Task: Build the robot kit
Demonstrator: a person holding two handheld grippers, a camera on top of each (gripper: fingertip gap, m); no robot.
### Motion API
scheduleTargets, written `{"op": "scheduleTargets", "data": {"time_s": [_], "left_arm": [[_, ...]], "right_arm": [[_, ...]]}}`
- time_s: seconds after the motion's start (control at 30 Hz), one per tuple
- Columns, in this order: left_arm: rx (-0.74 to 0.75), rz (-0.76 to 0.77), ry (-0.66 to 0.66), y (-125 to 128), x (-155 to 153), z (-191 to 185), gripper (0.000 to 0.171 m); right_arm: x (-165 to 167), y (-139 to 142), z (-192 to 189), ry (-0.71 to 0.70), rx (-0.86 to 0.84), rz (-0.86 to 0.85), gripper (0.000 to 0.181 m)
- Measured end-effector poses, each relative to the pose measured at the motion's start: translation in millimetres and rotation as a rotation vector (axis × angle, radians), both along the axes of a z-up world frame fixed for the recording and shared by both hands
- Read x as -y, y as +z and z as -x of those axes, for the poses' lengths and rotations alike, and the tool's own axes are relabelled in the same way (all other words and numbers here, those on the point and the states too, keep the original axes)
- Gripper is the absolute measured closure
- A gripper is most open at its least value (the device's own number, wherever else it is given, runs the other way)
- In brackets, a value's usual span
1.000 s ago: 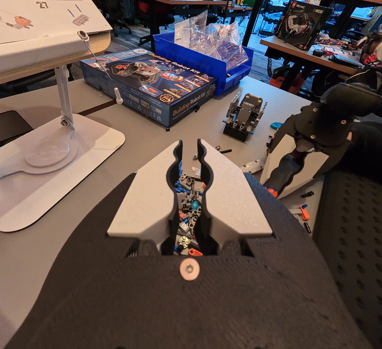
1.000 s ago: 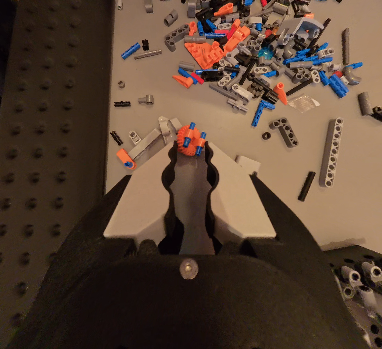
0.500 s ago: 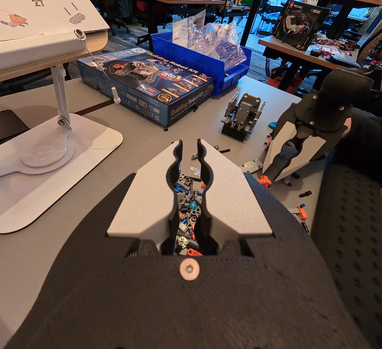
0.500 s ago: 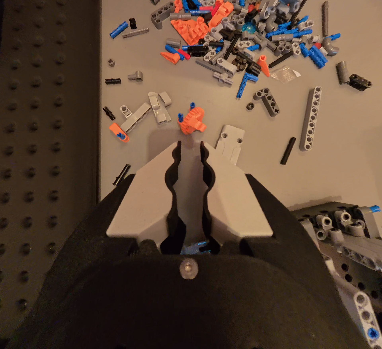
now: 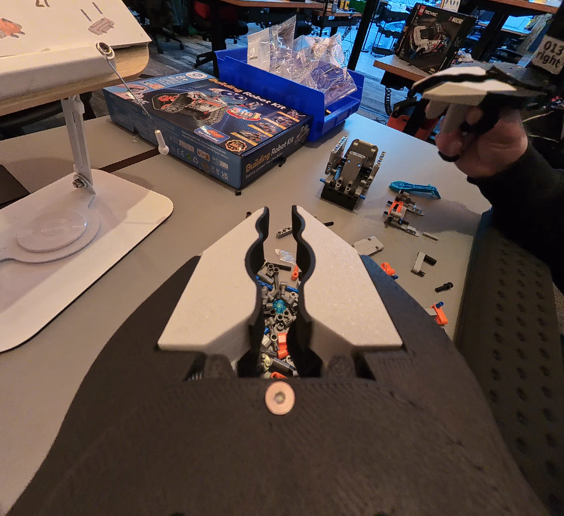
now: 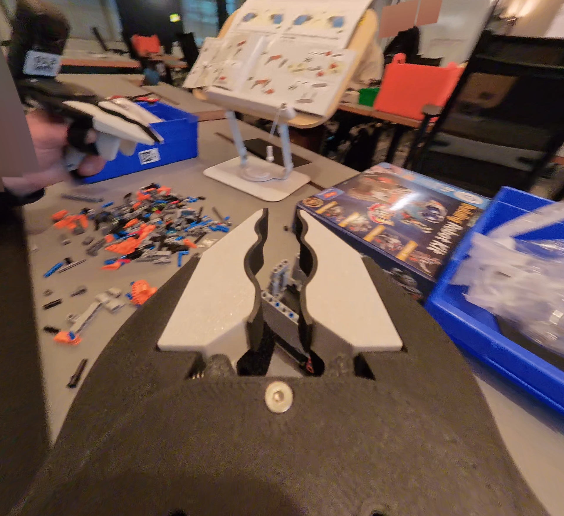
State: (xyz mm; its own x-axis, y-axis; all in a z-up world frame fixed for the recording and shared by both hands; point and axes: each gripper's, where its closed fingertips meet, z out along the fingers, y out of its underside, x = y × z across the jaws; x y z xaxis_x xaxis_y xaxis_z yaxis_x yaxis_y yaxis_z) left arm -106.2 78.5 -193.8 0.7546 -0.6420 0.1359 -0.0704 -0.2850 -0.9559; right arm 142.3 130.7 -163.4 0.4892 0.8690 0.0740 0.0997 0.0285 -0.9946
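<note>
My left gripper hovers low over a pile of small grey, blue and orange building parts. Its jaws are almost together with nothing between them. My right gripper is raised above the table, jaws also almost together and empty. It shows at the upper right of the left wrist view, held in a hand. An orange gear with blue pins lies on the table left of the right gripper. A grey partly built model stands below the right gripper. The right wrist view is blurred.
A blue robot kit box and a blue bin of plastic bags lie behind the model. A white stand with an instruction booklet is at the left. A black studded mat borders the table. A teal piece lies by a small sub-assembly. My right fingertips sit around 25 centimeters from my left ones.
My right gripper left the orange gear on the table, narrowed its jaws, then lifted and swung up to face across the table. My left gripper stayed almost still.
</note>
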Motion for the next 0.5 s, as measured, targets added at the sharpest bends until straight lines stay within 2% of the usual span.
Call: {"op": "scheduleTargets", "data": {"time_s": [0.27, 0.5], "left_arm": [[-0.004, 0.008, -0.003, -3.2, -1.1, -1.3, 0.159], [-0.009, 0.014, -0.009, -5.2, -0.7, -3.1, 0.159]], "right_arm": [[-27.8, -8.2, -28.8, -0.159, -0.029, 0.065, 0.164], [-37.1, -23.7, -33.8, -0.174, -0.012, 0.142, 0.161]]}}
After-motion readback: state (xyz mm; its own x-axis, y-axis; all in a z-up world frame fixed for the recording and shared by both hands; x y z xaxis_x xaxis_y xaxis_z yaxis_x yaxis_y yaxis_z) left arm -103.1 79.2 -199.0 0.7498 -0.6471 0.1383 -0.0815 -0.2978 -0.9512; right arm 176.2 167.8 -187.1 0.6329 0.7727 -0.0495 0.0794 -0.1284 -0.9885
